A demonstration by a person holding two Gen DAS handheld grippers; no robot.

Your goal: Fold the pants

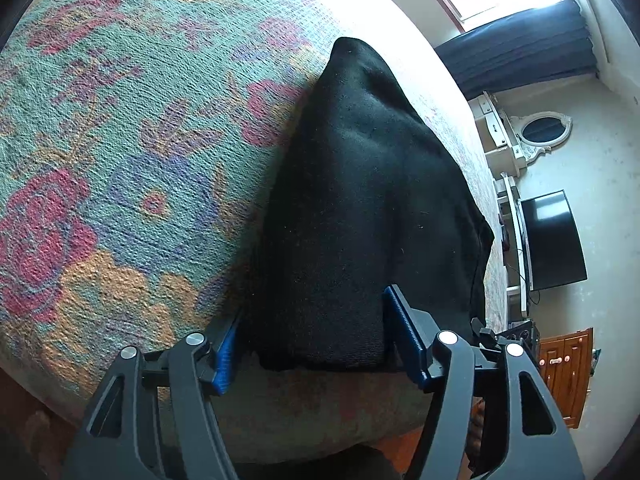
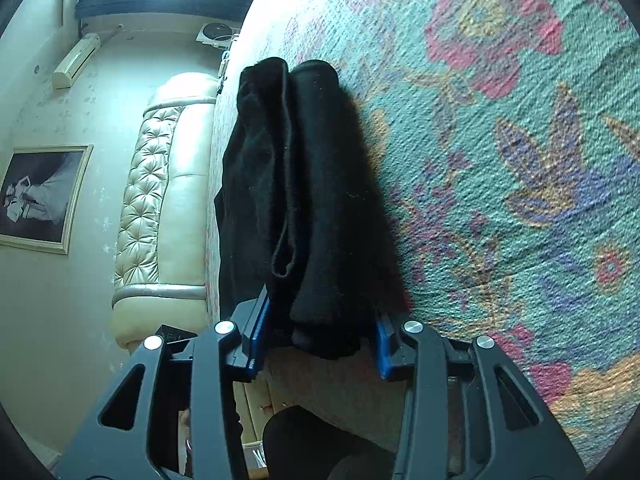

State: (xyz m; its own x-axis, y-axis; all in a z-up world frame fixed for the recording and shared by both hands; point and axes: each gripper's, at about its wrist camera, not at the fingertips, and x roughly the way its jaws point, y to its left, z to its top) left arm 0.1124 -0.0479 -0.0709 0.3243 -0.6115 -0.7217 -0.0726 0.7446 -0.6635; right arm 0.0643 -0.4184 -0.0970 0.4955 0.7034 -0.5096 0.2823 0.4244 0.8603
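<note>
Black pants (image 1: pixel 360 200) lie folded in a long bundle on a bed with a floral cover (image 1: pixel 120 160). In the left wrist view my left gripper (image 1: pixel 316 344) is open, its blue pads on either side of the bundle's near end at the bed edge. In the right wrist view the pants (image 2: pixel 312 184) show several layers and a hem opening. My right gripper (image 2: pixel 320 340) is open too, its blue pads straddling the near end of the bundle without pinching it.
The bed's near edge (image 1: pixel 320 412) runs just under both grippers. Beyond the bed stand a TV (image 1: pixel 552 240), a wooden cabinet (image 1: pixel 568 376) and a cream tufted headboard (image 2: pixel 160 200). A framed picture (image 2: pixel 40 196) hangs on the wall.
</note>
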